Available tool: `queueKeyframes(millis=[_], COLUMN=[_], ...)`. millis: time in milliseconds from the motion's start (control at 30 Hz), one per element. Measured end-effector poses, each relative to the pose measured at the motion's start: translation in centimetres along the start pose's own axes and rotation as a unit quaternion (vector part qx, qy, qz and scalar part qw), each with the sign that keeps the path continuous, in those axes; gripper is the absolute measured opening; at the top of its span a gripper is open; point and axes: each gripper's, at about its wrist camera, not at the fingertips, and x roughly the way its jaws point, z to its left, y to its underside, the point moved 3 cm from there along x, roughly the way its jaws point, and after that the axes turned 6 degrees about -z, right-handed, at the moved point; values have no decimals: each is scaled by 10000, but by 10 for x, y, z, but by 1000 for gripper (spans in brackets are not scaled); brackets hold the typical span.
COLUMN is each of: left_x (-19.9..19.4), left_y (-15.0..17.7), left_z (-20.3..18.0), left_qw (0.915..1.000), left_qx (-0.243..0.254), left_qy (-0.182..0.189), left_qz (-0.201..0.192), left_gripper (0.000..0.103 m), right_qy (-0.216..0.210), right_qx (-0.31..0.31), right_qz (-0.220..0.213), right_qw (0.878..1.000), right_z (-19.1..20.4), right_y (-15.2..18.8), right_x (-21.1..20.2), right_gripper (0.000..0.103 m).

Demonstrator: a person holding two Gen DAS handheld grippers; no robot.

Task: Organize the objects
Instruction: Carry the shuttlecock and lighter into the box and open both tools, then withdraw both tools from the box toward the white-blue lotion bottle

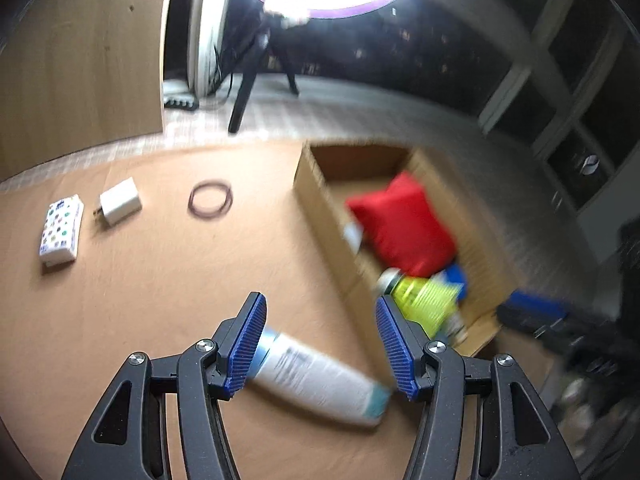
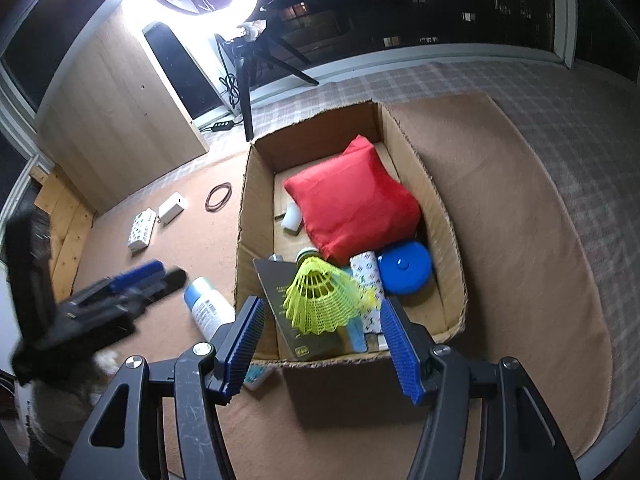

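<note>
Box: your cardboard box [image 2: 256, 208] sits on the brown mat [image 1: 152, 272], already holding the red pouch [image 2: 356, 204], the yellow shuttlecock [image 2: 324, 300] and a blue round lid [image 2: 404, 268].
Bottle: the white bottle [image 1: 316, 376] lies on its side on the mat, just beside the box's near left corner.
Key relation: its long axis runs slantwise across the gap of your left gripper [image 1: 320, 344], directly beneath the fingers [image 1: 250, 344]; the left hand is nearer.
Left fingers: released, nothing pinched, tilted steeply down.
Right gripper [image 2: 322, 344]: fingers released and empty, above the box's near edge.
Leftovers: tissue pack [image 1: 62, 228], charger [image 1: 120, 202], hair ties [image 1: 210, 200] at the mat's far left.
</note>
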Motion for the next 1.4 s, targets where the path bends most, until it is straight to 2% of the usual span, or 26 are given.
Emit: queueKeyframes(millis=[100, 200, 533, 867, 1100, 1400], left_x=[17, 31, 54, 61, 63, 59], left_y=[16, 25, 31, 35, 49, 78], left_z=[-4, -9, -13, -24, -37, -28], left_qw=[9990, 9974, 9939, 9907, 9804, 9708], left_qx=[310, 514, 783, 1055, 1748, 2172], left_qy=[-177, -313, -508, -612, -644, -639], left_qz=[287, 400, 583, 606, 645, 790], left_gripper=[61, 61, 61, 61, 61, 61], right_qy=[-4, 15, 157, 187, 205, 81], right_qx=[83, 169, 484, 498, 526, 428], right_qz=[43, 54, 27, 3, 21, 56], right_qw=[10000, 9998, 9987, 9986, 9984, 9990], right_z=[-2, -7, -28, -25, -23, -6], right_y=[5, 8, 17, 19, 20, 21], right_x=[0, -1, -11, -12, -12, -10], right_gripper=[57, 57, 57, 57, 57, 57])
